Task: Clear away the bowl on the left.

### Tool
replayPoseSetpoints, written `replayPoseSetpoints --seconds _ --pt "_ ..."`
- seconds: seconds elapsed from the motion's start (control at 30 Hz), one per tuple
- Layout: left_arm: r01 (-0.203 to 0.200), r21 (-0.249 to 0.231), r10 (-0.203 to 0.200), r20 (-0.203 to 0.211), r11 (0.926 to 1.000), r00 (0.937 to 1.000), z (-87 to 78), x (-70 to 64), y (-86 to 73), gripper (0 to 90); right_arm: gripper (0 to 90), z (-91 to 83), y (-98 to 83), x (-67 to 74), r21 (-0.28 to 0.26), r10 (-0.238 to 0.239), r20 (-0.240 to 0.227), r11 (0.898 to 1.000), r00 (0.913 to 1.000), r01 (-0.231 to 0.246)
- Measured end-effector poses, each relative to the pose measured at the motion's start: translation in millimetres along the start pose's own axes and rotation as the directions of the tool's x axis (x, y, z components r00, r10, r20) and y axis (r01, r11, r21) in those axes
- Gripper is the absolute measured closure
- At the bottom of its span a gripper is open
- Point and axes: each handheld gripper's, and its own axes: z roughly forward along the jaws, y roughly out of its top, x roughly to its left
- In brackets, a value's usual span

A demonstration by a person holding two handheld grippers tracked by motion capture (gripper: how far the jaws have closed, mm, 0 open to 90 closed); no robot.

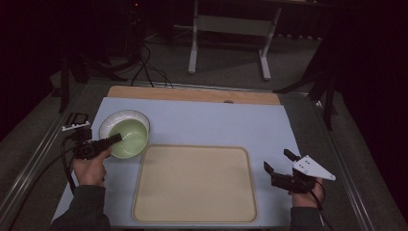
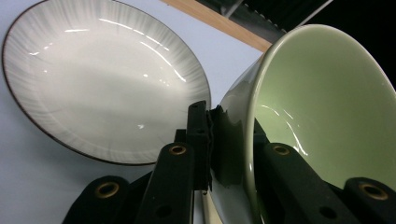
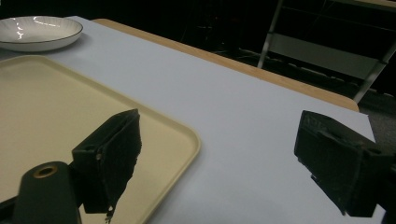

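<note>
High view: the desk is covered by a pale blue mat with a wooden strip along its far edge. One green bowl sits tilted at the near-right rim of one white plate in the left far part of the mat; the bowl is glossy pale green inside, the plate white with a thin dark rim. The left tongs clamp the bowl's near-left rim, held by the left hand. One cream tray with rounded corners lies in the middle near part, its surface bare; its far-left corner is just beside the bowl. The right tongs hover wide apart over the mat just right of the tray, near the desk's right edge, held by the right hand. The far middle and right of the mat are bare.

Left gripper view: the tongs grip the bowl by its wall, one jaw outside, one inside. The bowl is tipped, its rim standing steeply. The plate lies left of it, shallow, with fine radial streaks.

Right gripper view: the tongs stand wide with nothing between them; the left jaw is over the tray's corner, the right over bare mat. The plate rests far left.
</note>
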Motion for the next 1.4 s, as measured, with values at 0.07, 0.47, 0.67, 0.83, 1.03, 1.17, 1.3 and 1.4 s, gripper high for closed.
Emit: replayPoseSetpoints --seconds 0.07,0.47,0.67,0.83,1.03,1.17,1.3,1.4 --pt "-0.012 0.008 0.012 0.009 0.9999 0.9999 1.3 -4.9 -0.9 80.4 14.3 0.1 -0.1 0.0 0.002 -0.002 0.001 1.000 1.0000 0.002" --pt "-0.042 0.028 0.041 0.032 0.9987 0.9986 3.9 -17.3 -3.4 80.2 14.3 0.2 0.0 0.0 0.004 -0.007 0.000 1.000 1.0000 0.007" --pt "-0.051 0.034 0.049 0.039 0.9981 0.9980 4.1 -20.0 -4.5 80.1 14.3 0.4 0.1 0.1 0.004 -0.009 -0.001 1.000 1.0000 0.009" --pt "-0.072 0.045 0.070 0.044 0.9964 0.9966 6.9 -26.4 -6.2 80.1 14.3 0.5 0.2 0.2 0.005 -0.010 -0.001 1.000 1.0000 0.010" --pt "-0.091 0.058 0.087 0.066 0.9942 0.9940 9.8 -33.6 -7.4 80.0 14.3 0.4 0.2 0.0 0.004 -0.009 -0.001 1.000 1.0000 0.009" --pt "-0.095 0.060 0.091 0.070 0.9936 0.9933 10.7 -36.0 -8.1 80.0 14.3 0.7 0.2 0.2 0.006 -0.011 -0.002 1.000 0.9999 0.011" --pt "-0.113 0.074 0.107 0.077 0.9909 0.9913 13.7 -40.7 -10.3 79.9 14.3 0.8 0.2 0.1 0.006 -0.011 -0.002 1.000 0.9999 0.011" --pt "-0.122 0.082 0.116 0.083 0.9891 0.9899 15.9 -44.6 -12.0 79.9 14.3 0.7 0.3 0.2 0.006 -0.011 -0.002 1.000 0.9999 0.011"
